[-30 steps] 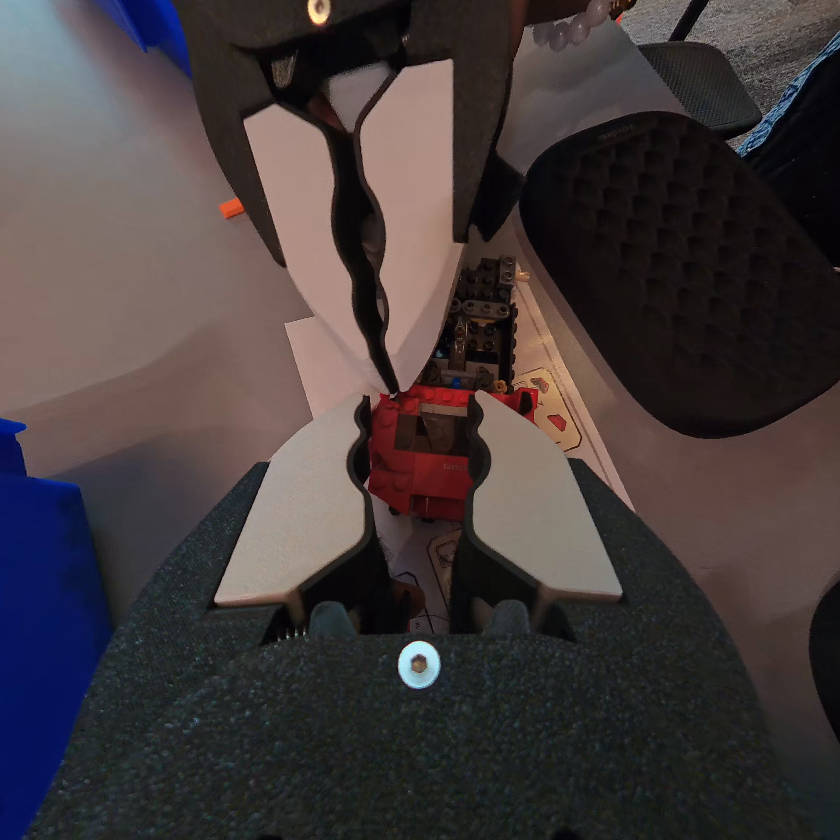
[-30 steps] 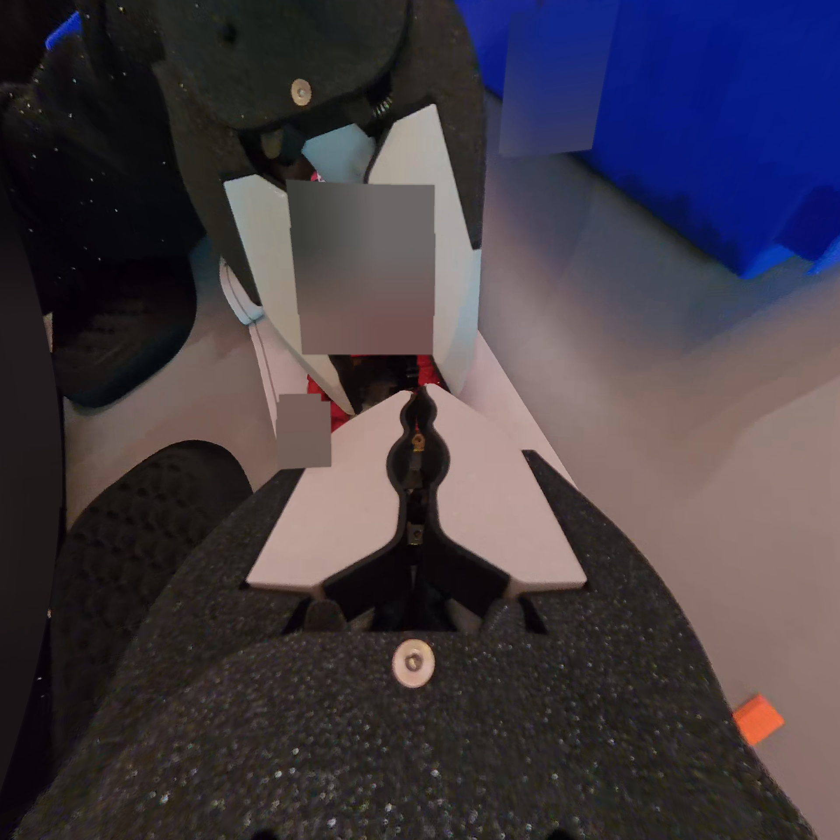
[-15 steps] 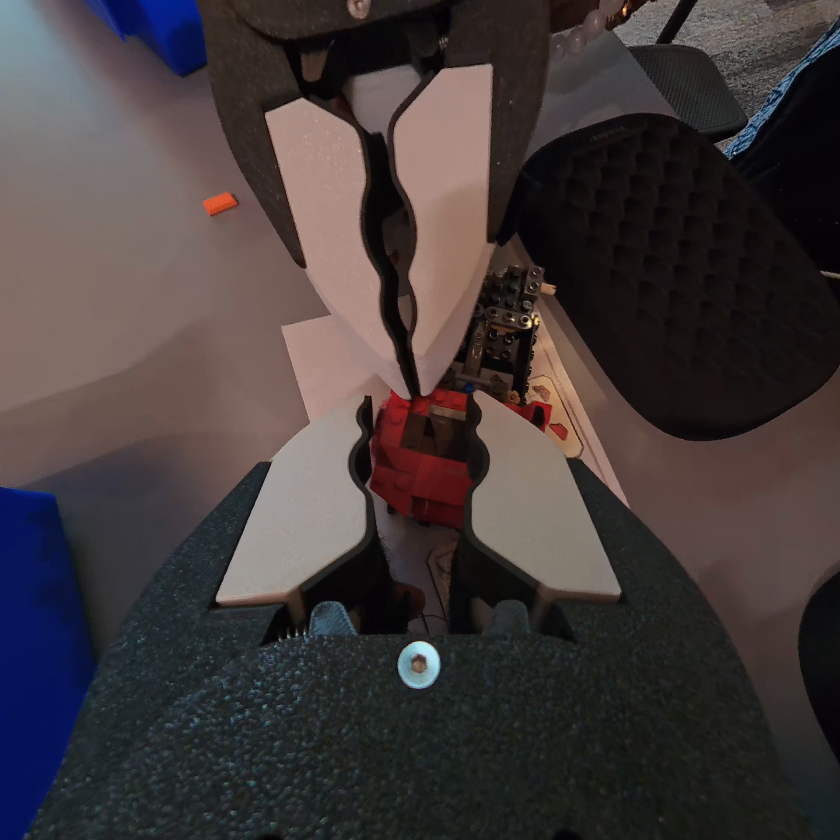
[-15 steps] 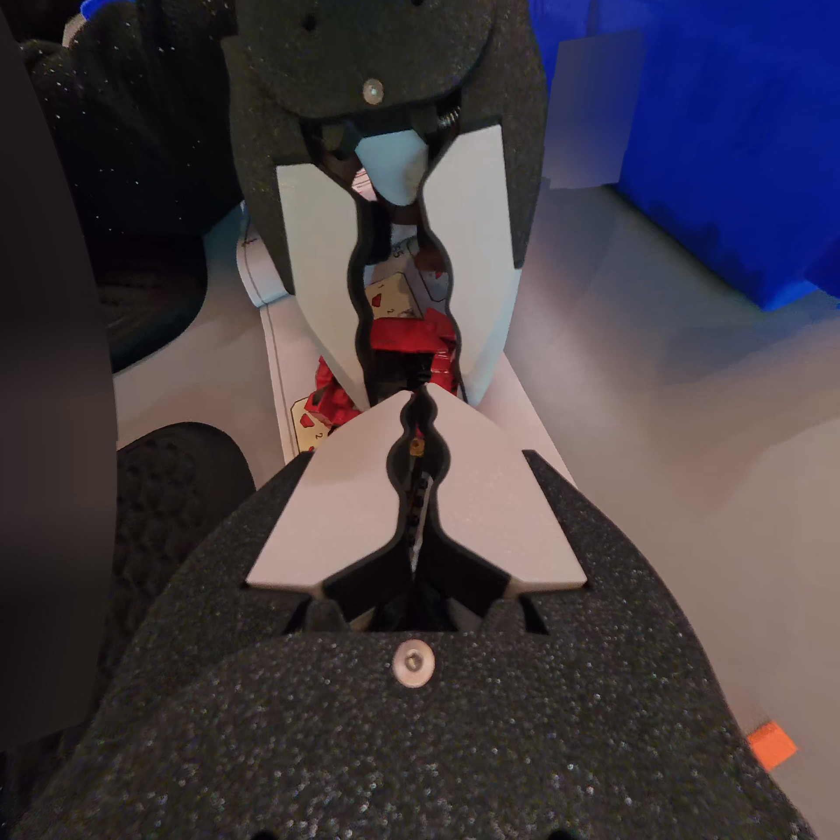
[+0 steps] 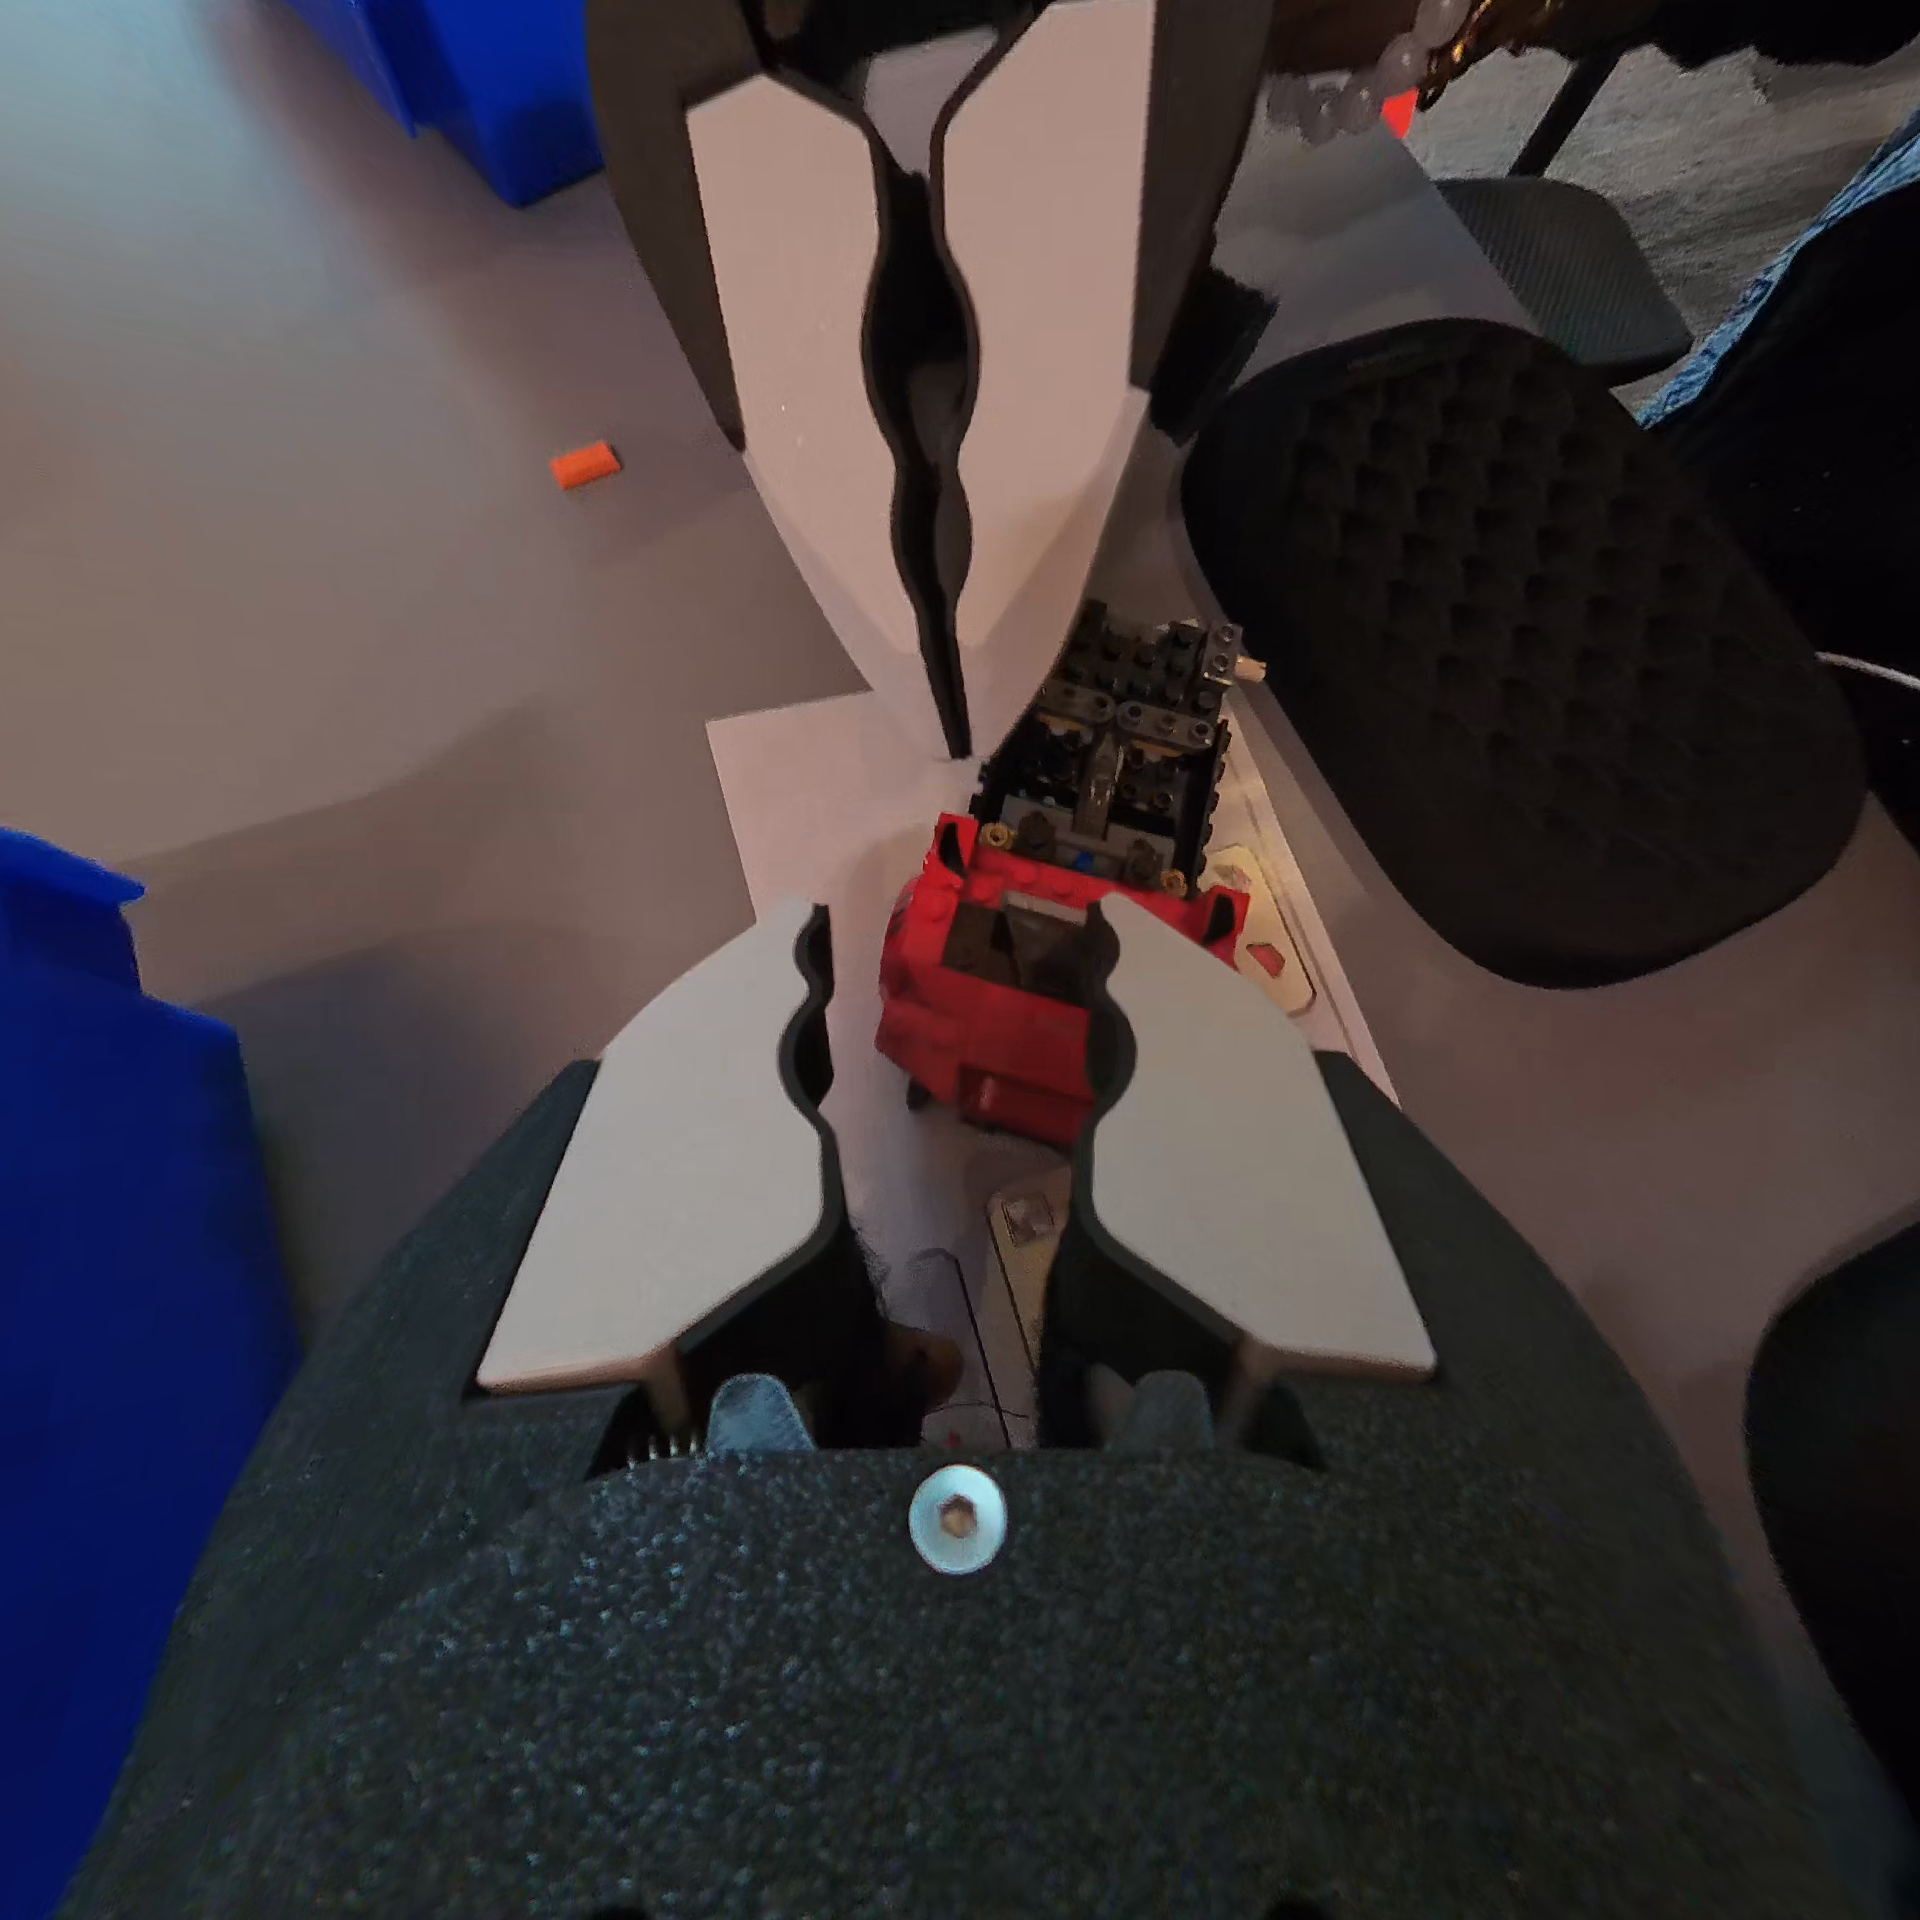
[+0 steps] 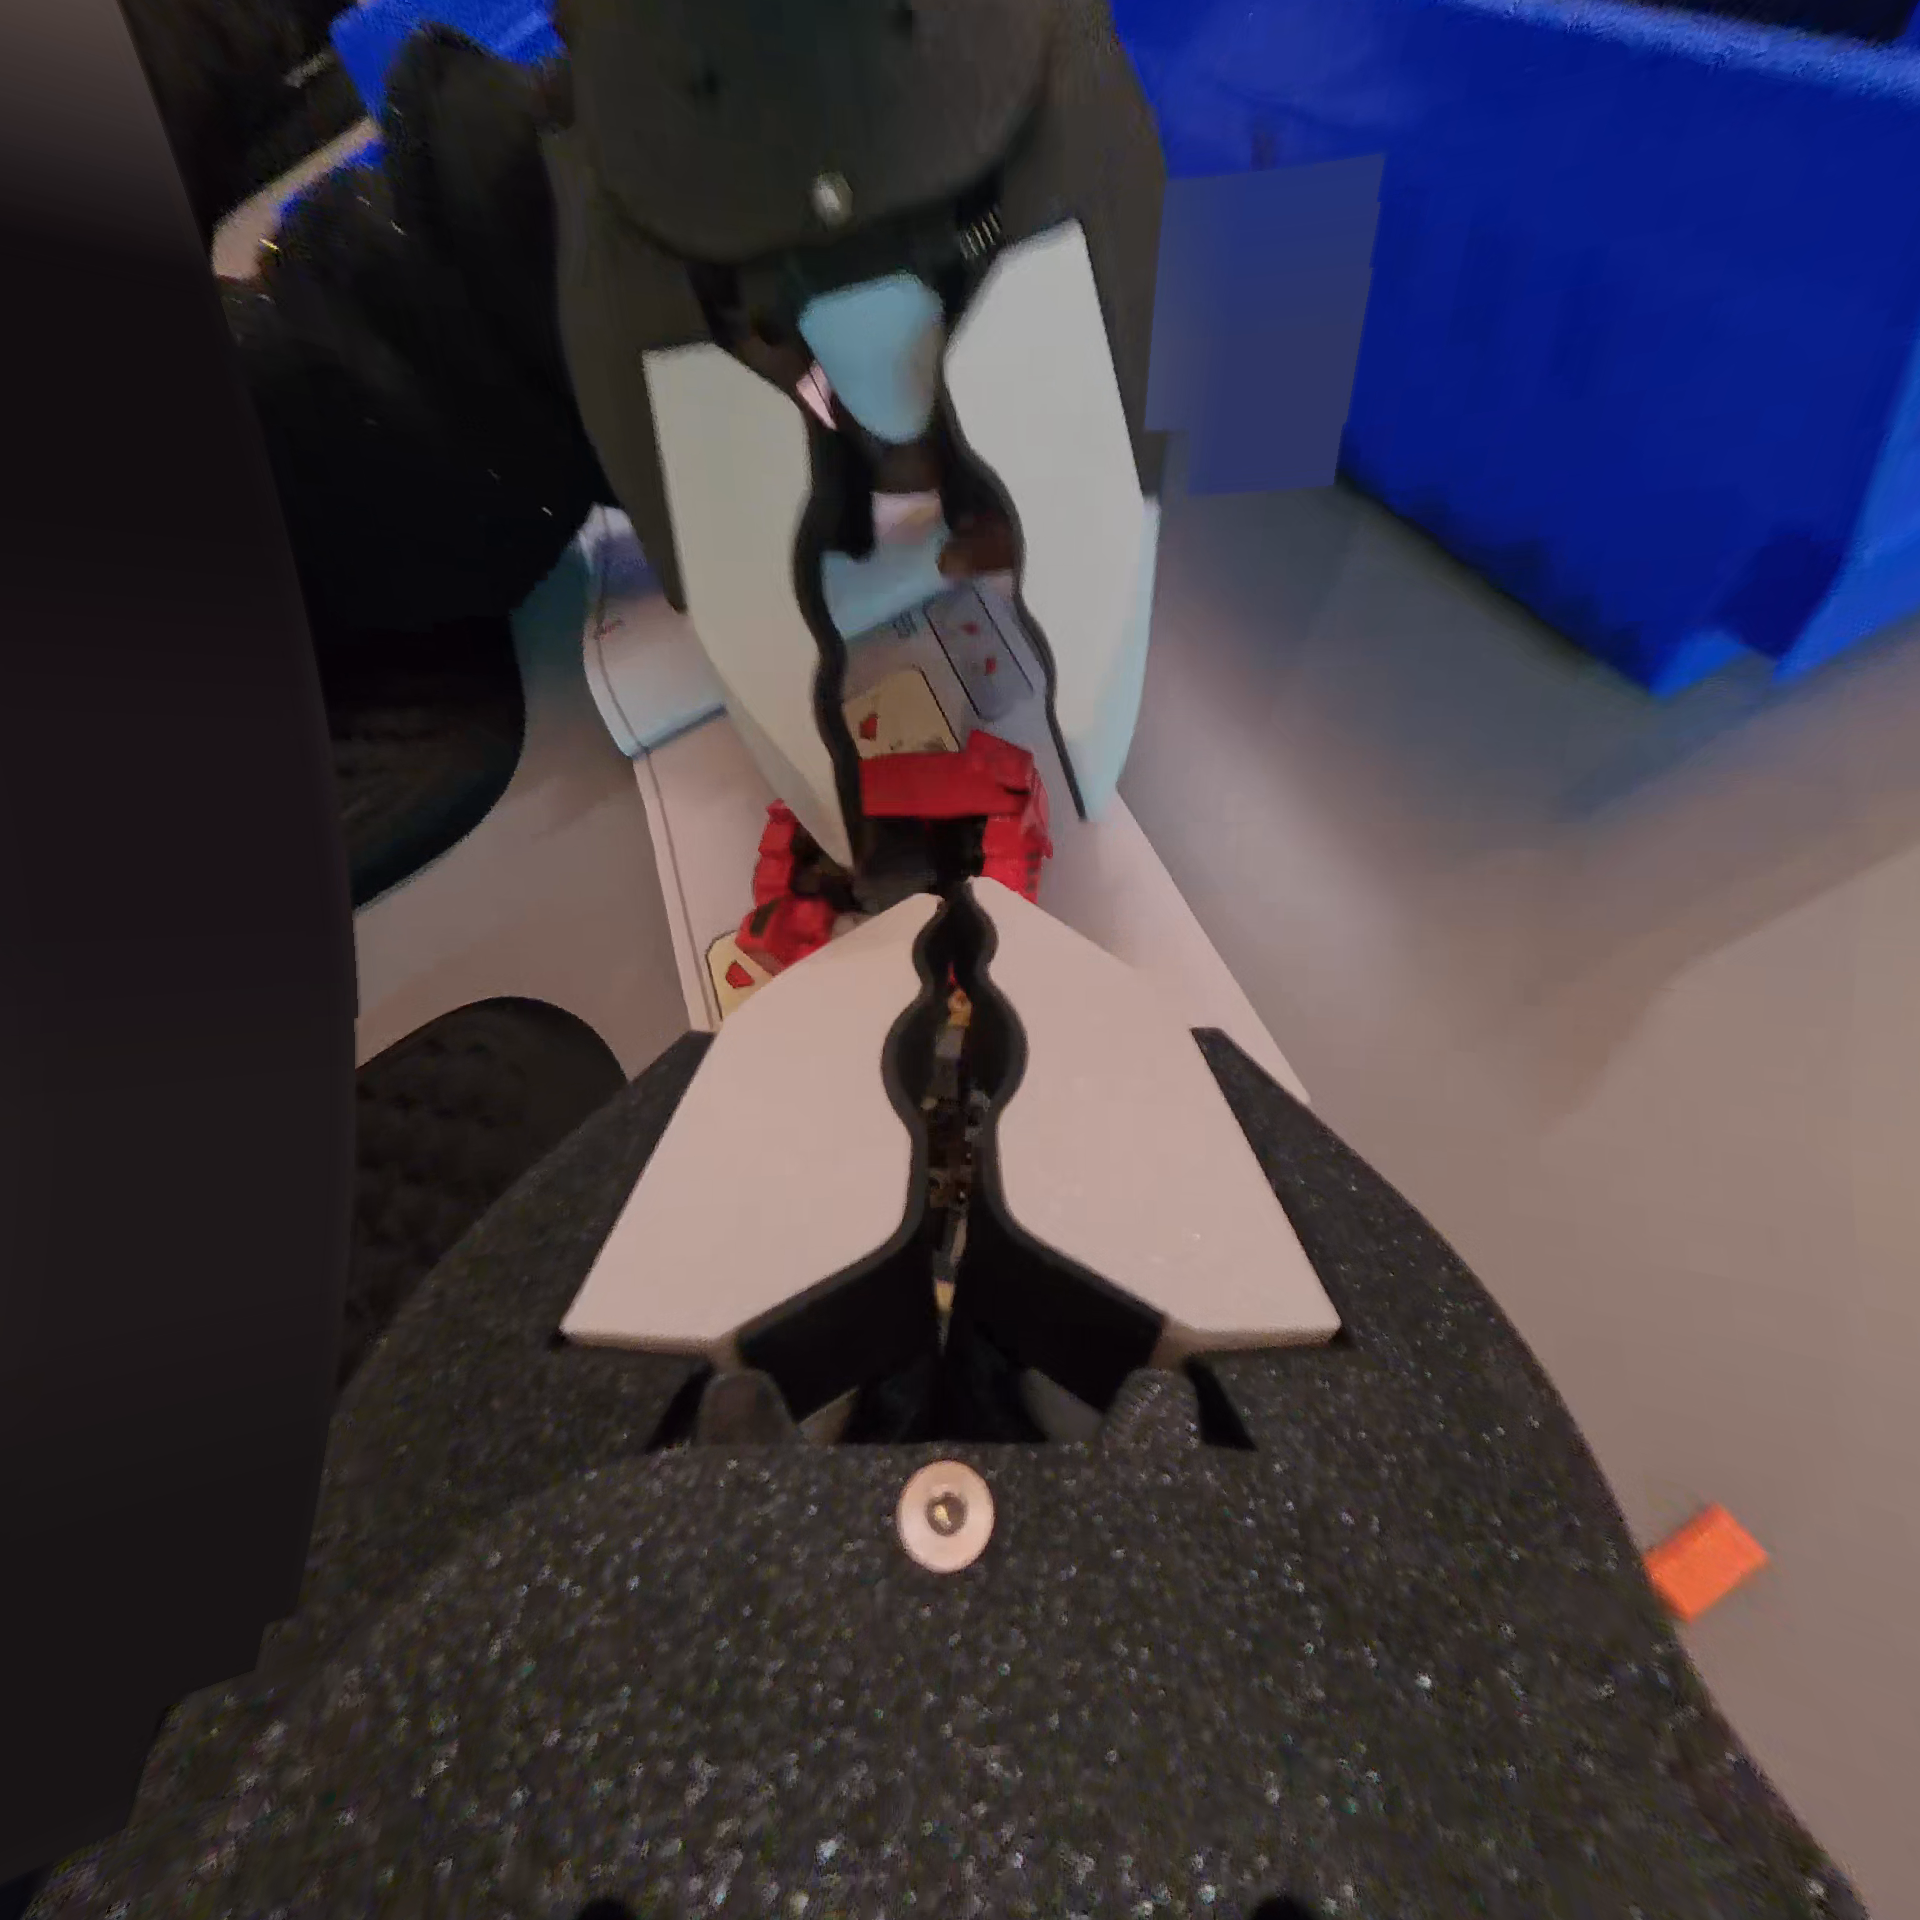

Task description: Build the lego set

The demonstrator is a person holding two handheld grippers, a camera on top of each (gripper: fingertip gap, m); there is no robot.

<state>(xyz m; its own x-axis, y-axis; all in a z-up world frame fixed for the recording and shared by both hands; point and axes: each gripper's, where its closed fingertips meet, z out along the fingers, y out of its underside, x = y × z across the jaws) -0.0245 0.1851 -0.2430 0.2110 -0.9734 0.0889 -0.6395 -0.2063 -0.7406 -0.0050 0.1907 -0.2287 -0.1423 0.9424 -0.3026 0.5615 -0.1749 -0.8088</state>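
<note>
A partly built lego car, with a red front and a black studded rear, lies on a white instruction sheet. My left gripper is open, with its fingers either side of the red front. The left finger stands clear of the car and the right finger overlaps it. My right gripper is shut, tips together, just above and beside the black rear. In the right wrist view my right gripper is shut over the car, and the left gripper faces it.
A small orange brick lies loose on the grey table and shows in the right wrist view. Blue bins stand at the sides. Black padded chair parts crowd the table edge near the car. Left and right tips are no more than a few centimetres apart.
My left gripper's fingers have spread slightly and a gap now shows between the left finger and the car. My right gripper has lifted off the red front toward the black rear.
</note>
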